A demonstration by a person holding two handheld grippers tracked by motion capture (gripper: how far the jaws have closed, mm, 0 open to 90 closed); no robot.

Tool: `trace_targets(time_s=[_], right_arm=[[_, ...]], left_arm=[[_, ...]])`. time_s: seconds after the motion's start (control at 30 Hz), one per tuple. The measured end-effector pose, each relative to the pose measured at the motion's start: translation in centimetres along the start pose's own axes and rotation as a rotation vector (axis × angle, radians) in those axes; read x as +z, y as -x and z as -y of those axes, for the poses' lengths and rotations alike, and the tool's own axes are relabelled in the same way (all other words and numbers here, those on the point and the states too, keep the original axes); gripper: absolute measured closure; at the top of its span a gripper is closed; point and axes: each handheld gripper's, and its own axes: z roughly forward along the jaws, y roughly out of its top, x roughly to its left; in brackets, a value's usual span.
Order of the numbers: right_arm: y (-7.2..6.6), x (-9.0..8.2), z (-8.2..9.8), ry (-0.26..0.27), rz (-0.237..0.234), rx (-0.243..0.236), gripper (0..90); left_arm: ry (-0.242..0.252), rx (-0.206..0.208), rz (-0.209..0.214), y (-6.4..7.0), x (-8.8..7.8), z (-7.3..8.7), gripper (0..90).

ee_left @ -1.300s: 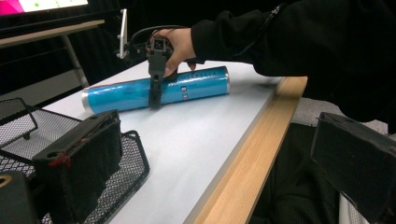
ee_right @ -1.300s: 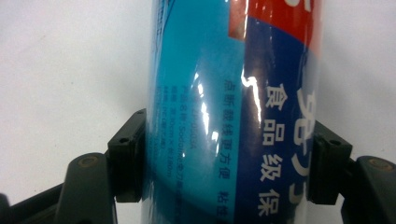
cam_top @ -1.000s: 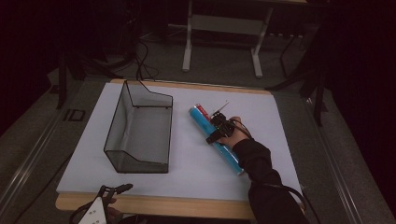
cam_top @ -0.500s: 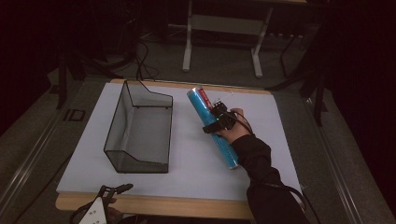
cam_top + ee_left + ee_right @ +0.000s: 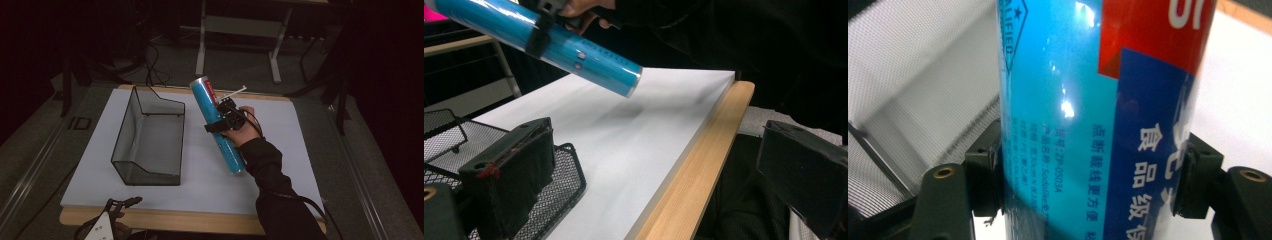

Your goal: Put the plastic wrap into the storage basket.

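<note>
Right tool (image 5: 216, 125) clamped on blue tube (image 5: 219, 126), lifted off bench (image 5: 280, 165)
Tube's long axis tilted; far end high, pointing away past the basket (image 5: 149, 137); near end low, clear of the bench; left tool (image 5: 117, 206) at near edge, jaws wide, empty.

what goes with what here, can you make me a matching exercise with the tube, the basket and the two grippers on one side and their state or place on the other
Things:
1. blue tube
2. wire mesh basket
3. left gripper
4. right gripper

States or places:
A. open, at the near table edge
B. standing on the white mat, nothing in it
C. shut around the tube's middle
D. held tilted, clear of the mat

Pairs: 1-D, 2-B, 3-A, 4-C
</note>
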Motion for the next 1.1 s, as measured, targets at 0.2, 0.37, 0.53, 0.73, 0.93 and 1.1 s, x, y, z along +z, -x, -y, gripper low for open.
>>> trace_targets(time_s=[0.2, 0.37, 0.53, 0.73, 0.93, 1.1], right_arm=[[-1.5, -0.5, -1.5, 0.046, -0.019, 0.001, 31.6], [-2.2, -0.8, -2.3, 0.068, -0.037, 0.007, 31.6], [-4.0, -1.2, -3.7, 0.100, -0.044, 0.001, 31.6], [-5.2, -1.2, -4.7, 0.131, -0.065, 0.018, 31.7], [-6.2, -1.0, -5.9, 0.161, -0.069, 0.053, 31.6], [-7.1, -0.7, -6.8, 0.209, -0.082, 0.079, 31.7]], left_arm=[[0.002, 0.005, -0.003, 0.0, -0.1, 0.0, 2.7], [0.007, 0.006, -0.004, 0.0, -0.1, 0.0, 2.7], [0.003, 0.011, -0.008, 0.0, -0.1, 0.0, 2.7], [0.008, 0.008, -0.011, 0.0, -0.1, 0.0, 2.7], [0.007, 0.008, -0.014, 0.0, -0.2, 0.0, 2.7], [0.009, 0.007, -0.015, 0.1, -0.2, 0.0, 2.7]])
